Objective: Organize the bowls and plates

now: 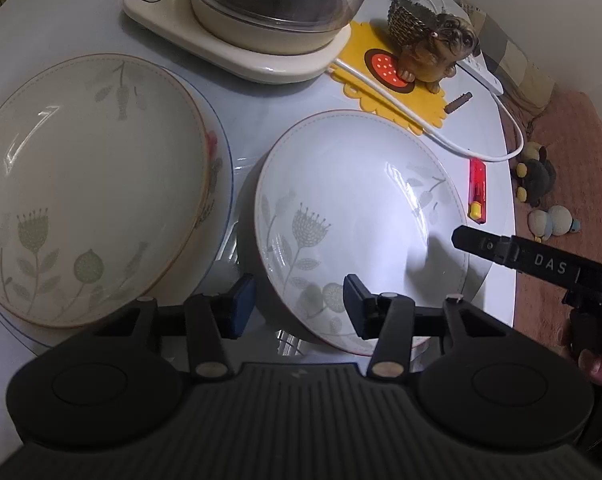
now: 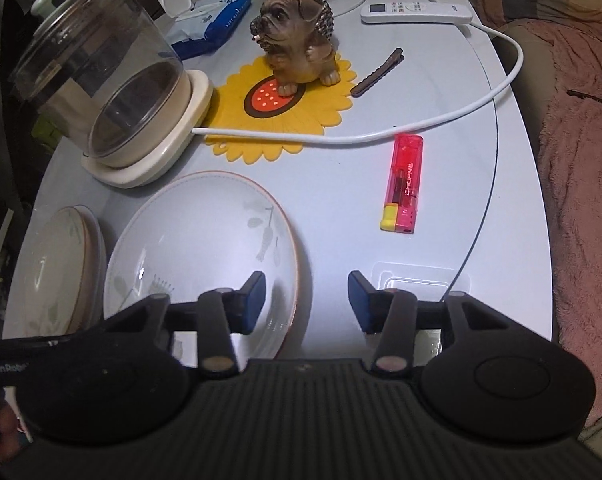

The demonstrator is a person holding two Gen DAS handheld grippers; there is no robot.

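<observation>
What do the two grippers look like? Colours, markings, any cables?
Both match: the left gripper and right gripper have black ribbed bodies, two round black side housings, black linkage arms with silver pivot pins, and dark blue finger pads. White "DAS" lettering shows on the right gripper's side, "GenRob..." on the left's. No cables visible on either.

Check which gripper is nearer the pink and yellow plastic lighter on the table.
Right. The right gripper is open with the pink and yellow plastic lighter just ahead, slightly right. The left gripper straddles the near rim of the white floral plate, with that plate between it and the lighter.
</observation>
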